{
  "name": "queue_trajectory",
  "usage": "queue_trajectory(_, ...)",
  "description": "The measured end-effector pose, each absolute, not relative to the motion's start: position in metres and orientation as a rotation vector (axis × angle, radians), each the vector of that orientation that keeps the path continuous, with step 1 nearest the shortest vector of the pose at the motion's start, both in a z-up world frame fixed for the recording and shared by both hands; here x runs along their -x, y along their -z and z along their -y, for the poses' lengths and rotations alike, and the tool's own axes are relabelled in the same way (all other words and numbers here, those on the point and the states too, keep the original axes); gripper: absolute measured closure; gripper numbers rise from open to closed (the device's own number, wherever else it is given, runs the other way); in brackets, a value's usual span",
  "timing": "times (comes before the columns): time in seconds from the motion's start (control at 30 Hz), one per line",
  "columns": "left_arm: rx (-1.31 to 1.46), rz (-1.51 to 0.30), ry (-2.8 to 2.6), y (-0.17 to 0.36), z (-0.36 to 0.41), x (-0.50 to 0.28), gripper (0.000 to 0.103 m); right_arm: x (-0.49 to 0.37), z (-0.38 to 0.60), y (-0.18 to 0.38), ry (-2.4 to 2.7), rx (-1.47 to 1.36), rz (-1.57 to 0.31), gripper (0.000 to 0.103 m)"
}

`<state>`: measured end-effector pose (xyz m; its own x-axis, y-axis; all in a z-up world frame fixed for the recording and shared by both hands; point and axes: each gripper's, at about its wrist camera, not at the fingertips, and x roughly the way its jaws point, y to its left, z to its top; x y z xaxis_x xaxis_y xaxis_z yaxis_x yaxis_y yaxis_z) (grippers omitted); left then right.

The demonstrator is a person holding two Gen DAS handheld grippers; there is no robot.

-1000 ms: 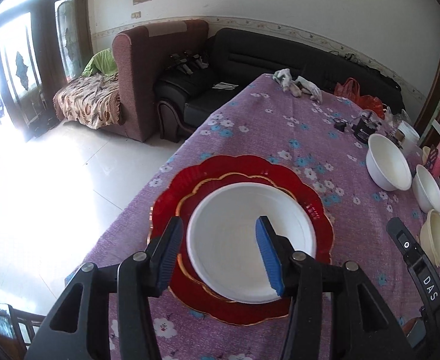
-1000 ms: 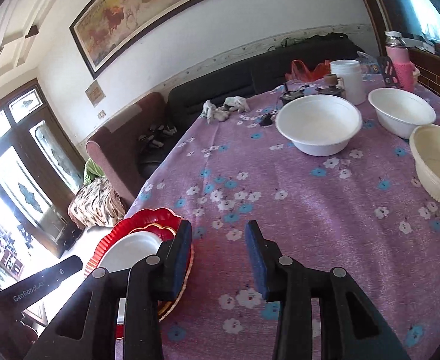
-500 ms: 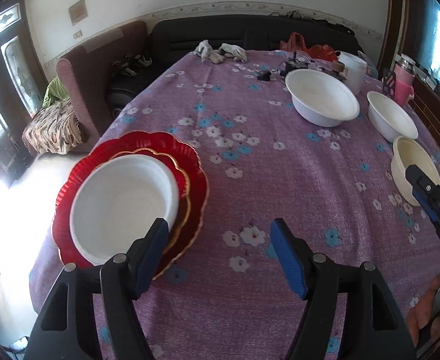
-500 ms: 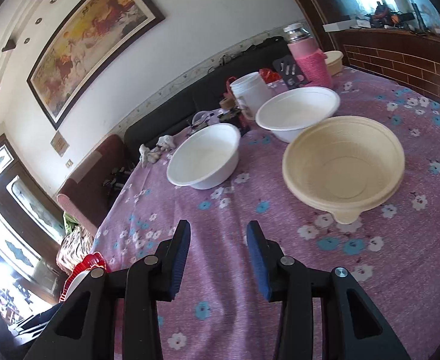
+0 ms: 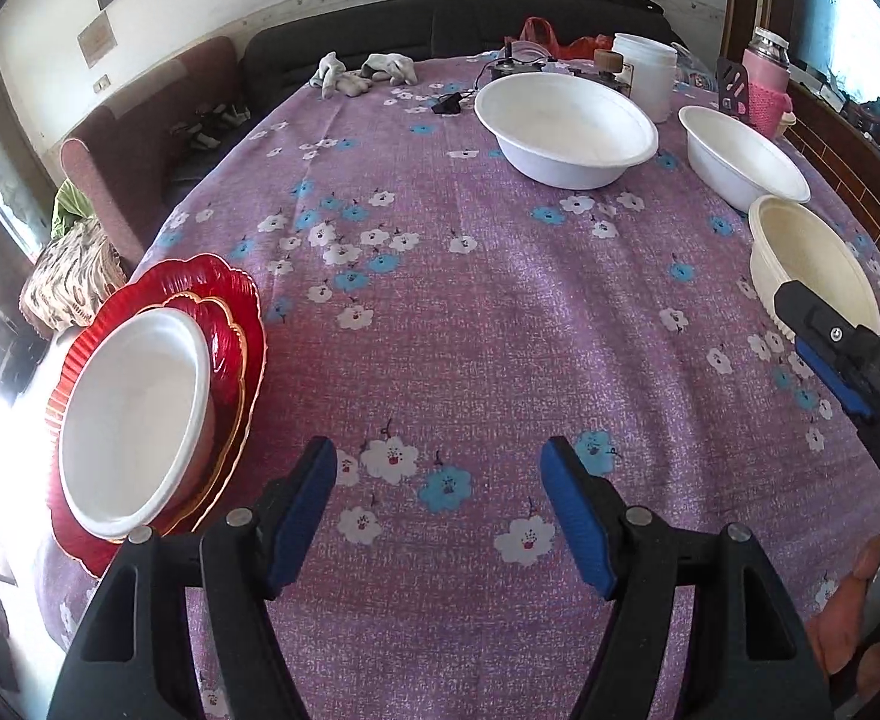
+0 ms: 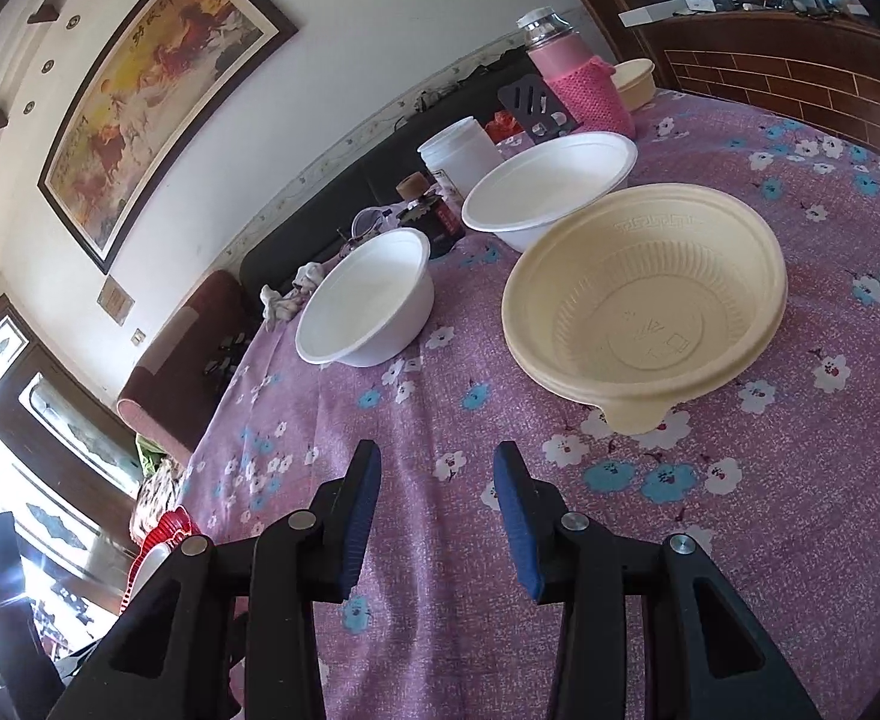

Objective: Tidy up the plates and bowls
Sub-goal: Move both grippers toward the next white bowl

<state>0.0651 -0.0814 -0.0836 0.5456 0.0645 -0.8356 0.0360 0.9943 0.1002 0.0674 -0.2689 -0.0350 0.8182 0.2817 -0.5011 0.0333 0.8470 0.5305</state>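
A white bowl [image 5: 134, 420] sits on a small red plate stacked on a large red scalloped plate [image 5: 200, 288] at the table's left edge. My left gripper [image 5: 437, 492] is open and empty over the purple cloth, right of that stack. A large white bowl [image 5: 563, 126], a smaller white bowl [image 5: 740, 156] and a cream bowl [image 5: 812, 264] stand at the far right. My right gripper [image 6: 434, 492] is open and empty, just short of the cream bowl [image 6: 644, 294]. The two white bowls [image 6: 368, 300] [image 6: 548, 186] lie beyond it.
A white jar [image 5: 644, 72], a pink-sleeved flask [image 5: 767, 84], a dark jar [image 6: 434, 216], gloves [image 5: 362, 72] and small clutter stand at the table's far end. A sofa [image 5: 440, 30] and armchair [image 5: 140, 144] stand behind. A brick ledge [image 6: 800, 84] runs along the right.
My left gripper has swung right, away from the red plate stack, and opened wider. My right gripper has moved toward the cream bowl, which now looms larger.
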Motion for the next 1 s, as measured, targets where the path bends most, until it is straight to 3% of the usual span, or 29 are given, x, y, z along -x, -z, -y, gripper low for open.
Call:
queue_trajectory(0.87,-0.015,-1.036,-0.065,0.092,0.063,-0.157,0.033,-0.177,0.239,0.013,-0.138,-0.562,-0.698,0.06)
queue_trajectory(1.0,-0.014,-1.055,-0.059,0.101,0.064,-0.164,0.033,-0.195,0.243,0.016,-0.109,-0.586,-0.709,0.055)
